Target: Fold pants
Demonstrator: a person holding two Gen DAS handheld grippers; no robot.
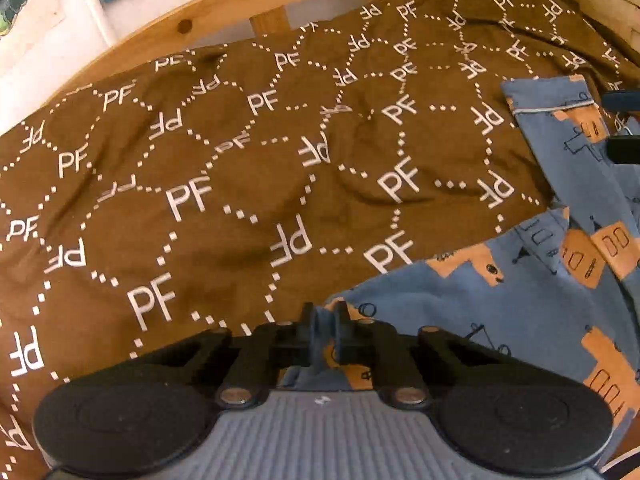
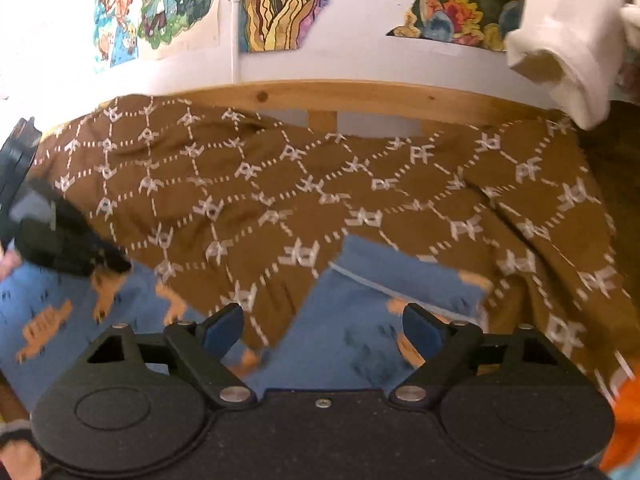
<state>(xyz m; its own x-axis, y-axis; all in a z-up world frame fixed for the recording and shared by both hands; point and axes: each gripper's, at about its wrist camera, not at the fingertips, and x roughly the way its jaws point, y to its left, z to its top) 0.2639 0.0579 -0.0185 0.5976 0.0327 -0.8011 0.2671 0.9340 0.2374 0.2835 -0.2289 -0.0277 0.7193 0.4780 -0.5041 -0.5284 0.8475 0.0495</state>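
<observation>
Blue pants [image 1: 520,300] with orange patches lie on a brown bedspread [image 1: 240,184] printed with white letters. In the left wrist view my left gripper [image 1: 324,328] is shut on a pinch of the pants' edge, the blue fabric bunched between its pads. A cuffed leg end [image 1: 548,100] stretches toward the back right, where my right gripper [image 1: 622,124] shows at the frame's edge. In the right wrist view my right gripper [image 2: 322,322] stands open above the pants [image 2: 360,292], with nothing pressed between its fingers. My left gripper [image 2: 120,266] rests on the cloth at the left.
A wooden bed frame [image 2: 360,96] runs along the back below a white wall with colourful posters [image 2: 280,4]. A white cloth [image 2: 568,40] hangs at the upper right. Something orange [image 2: 624,420] sits at the lower right edge.
</observation>
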